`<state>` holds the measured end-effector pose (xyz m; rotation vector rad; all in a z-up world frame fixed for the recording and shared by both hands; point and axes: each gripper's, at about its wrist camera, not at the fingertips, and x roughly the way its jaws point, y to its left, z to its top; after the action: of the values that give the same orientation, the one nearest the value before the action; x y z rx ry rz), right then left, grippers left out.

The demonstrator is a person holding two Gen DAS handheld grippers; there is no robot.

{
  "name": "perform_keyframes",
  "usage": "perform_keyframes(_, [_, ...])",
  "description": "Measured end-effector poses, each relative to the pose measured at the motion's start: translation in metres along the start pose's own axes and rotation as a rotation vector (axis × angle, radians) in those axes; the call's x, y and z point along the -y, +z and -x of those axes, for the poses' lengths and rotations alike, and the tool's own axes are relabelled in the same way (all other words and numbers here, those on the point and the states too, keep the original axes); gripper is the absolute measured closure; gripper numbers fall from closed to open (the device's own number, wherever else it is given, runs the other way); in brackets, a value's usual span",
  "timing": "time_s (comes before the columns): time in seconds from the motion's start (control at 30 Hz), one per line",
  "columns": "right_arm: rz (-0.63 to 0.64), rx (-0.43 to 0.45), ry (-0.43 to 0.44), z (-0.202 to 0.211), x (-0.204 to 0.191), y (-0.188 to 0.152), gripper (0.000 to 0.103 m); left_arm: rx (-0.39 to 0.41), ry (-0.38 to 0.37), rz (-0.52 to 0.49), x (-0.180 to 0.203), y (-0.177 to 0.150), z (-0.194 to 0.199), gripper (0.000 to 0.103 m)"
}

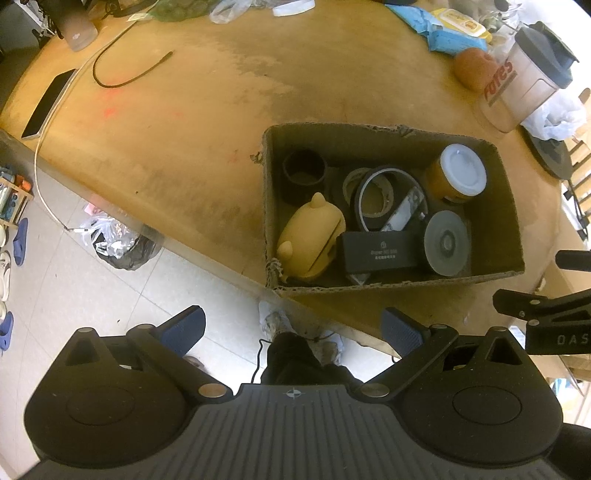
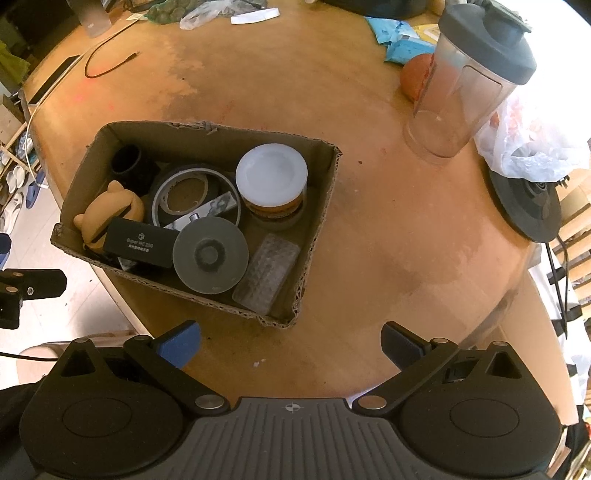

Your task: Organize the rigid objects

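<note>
A cardboard box (image 1: 487, 275) (image 2: 317, 221) sits near the table's front edge. It holds a yellow duck-shaped toy (image 1: 310, 236) (image 2: 107, 210), a black cylinder (image 1: 304, 173) (image 2: 131, 162), tape rolls (image 1: 388, 192) (image 2: 184, 195), a white-lidded jar (image 1: 460, 171) (image 2: 271, 177), a black case (image 1: 380, 253) (image 2: 140, 242), a grey disc (image 1: 447, 242) (image 2: 210, 254) and a clear plastic case (image 2: 266, 277). My left gripper (image 1: 293, 328) hangs open over the floor in front of the box. My right gripper (image 2: 290, 343) is open above bare table, right of the box, holding nothing.
A clear shaker bottle (image 1: 528, 77) (image 2: 469, 85), an orange ball (image 2: 415, 75), blue packets (image 1: 443, 33) and a white plastic bag (image 2: 532, 140) crowd the far right. A phone (image 1: 48, 103) and black cable (image 1: 125, 74) lie far left. A person's shoes (image 1: 299, 328) stand below.
</note>
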<state>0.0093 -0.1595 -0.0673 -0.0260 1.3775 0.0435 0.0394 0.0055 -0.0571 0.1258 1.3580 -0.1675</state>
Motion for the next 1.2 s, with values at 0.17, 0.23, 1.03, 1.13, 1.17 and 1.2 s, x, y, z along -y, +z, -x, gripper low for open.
perform_keyframes(0.17, [-0.004,0.001,-0.001,0.0006,-0.0008,-0.0008,0.0,-0.002,-0.001,0.003,-0.0015,-0.0019,0.0008,0.0])
perform_keyframes(0.23, [-0.005,0.003,-0.002,0.0009,-0.0012,-0.0007,0.0,-0.006,-0.005,0.008,-0.0033,-0.0028,0.0006,0.0])
perform_keyframes(1.03, [-0.009,0.001,-0.009,0.0015,-0.0037,0.0022,0.0,-0.023,-0.004,-0.003,-0.0062,0.0009,-0.0015,0.0])
perform_keyframes(1.13, [-0.008,0.004,-0.009,0.0014,-0.0034,0.0026,0.0,-0.026,-0.004,-0.005,-0.0057,0.0018,-0.0024,0.0])
perform_keyframes(1.17, [-0.007,0.004,-0.009,0.0013,-0.0031,0.0027,0.0,-0.027,-0.005,-0.005,-0.0057,0.0022,-0.0026,0.0])
perform_keyframes(1.2, [-0.007,0.003,-0.009,0.0012,-0.0031,0.0027,0.0,-0.027,-0.005,-0.005,-0.0057,0.0023,-0.0026,0.0])
